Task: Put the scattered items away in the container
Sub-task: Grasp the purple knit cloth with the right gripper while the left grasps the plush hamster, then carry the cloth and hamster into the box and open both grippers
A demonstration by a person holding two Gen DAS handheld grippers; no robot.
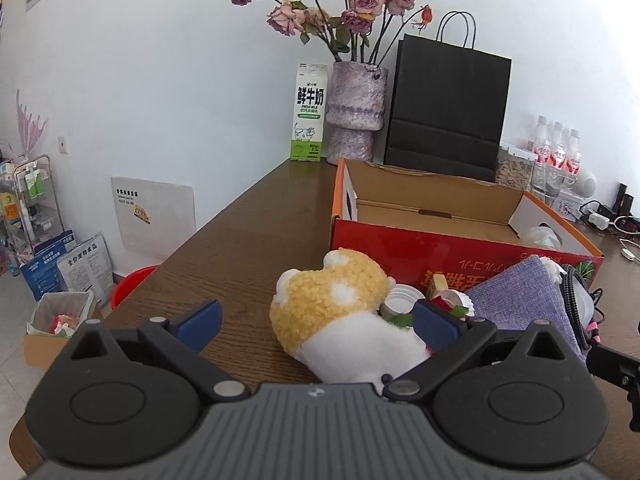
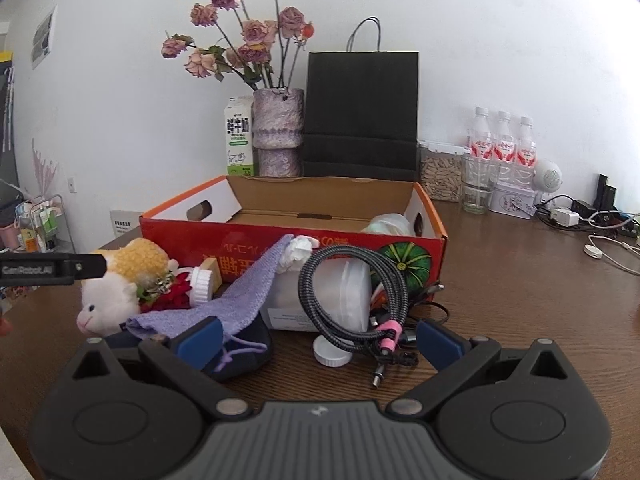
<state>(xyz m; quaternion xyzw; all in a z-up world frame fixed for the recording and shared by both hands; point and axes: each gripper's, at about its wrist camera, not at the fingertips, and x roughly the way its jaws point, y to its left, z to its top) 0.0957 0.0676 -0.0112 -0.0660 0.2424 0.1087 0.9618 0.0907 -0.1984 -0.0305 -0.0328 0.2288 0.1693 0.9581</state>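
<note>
In right view only, coiled cable (image 2: pixel 352 300) (pink-tied) fronts box (image 2: pixel 256 236).

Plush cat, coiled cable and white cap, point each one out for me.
plush cat (image 1: pixel 332 308), left wrist view, yellow back.
coiled cable (image 2: pixel 320 312), right wrist view, left side of loop.
white cap (image 2: pixel 331 353), right wrist view, its top.

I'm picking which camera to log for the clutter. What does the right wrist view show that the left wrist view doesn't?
Only the right wrist view shows the coiled braided cable whole, the loose white cap on the table and the plush toy's face. Only the left wrist view shows the red bin and the rubbish box on the floor. Both show the plush toy, the purple cloth, the open orange box, the milk carton, vase and black bag. Both grippers, left and right, are open.
</note>
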